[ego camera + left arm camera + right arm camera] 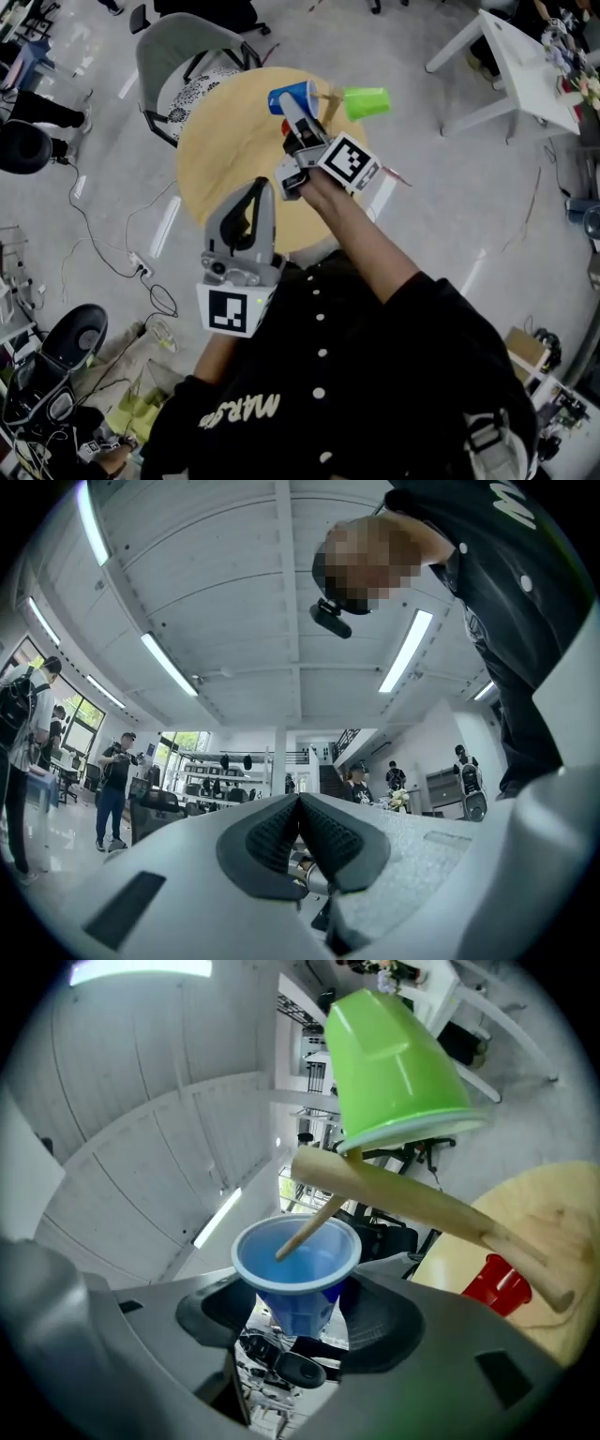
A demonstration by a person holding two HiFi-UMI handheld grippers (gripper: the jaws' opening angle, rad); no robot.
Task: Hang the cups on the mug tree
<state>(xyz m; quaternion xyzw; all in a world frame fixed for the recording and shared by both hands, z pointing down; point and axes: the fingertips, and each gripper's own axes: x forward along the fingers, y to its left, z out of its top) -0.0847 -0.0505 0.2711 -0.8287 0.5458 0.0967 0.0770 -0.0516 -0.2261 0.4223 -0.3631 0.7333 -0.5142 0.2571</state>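
Right hand-held gripper point(300, 1314) grips the blue cup point(298, 1265) by its lower body, with a thin peg point(314, 1222) of the mug tree point(422, 1199) reaching into the cup's mouth. Green cup point(394, 1063) sits over another peg; red cup point(497, 1283) rests on the round wooden surface point(553, 1213). Left hand-held gripper point(300, 841) is raised toward the ceiling, jaws pressed together, nothing between them.

Plastic blue cup point(314, 1269), wooden mug tree point(422, 1204)

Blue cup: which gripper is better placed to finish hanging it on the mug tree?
Right. The right gripper grips the blue cup, and a wooden peg pokes into its mouth. The left gripper is shut, empty and points up toward the ceiling.
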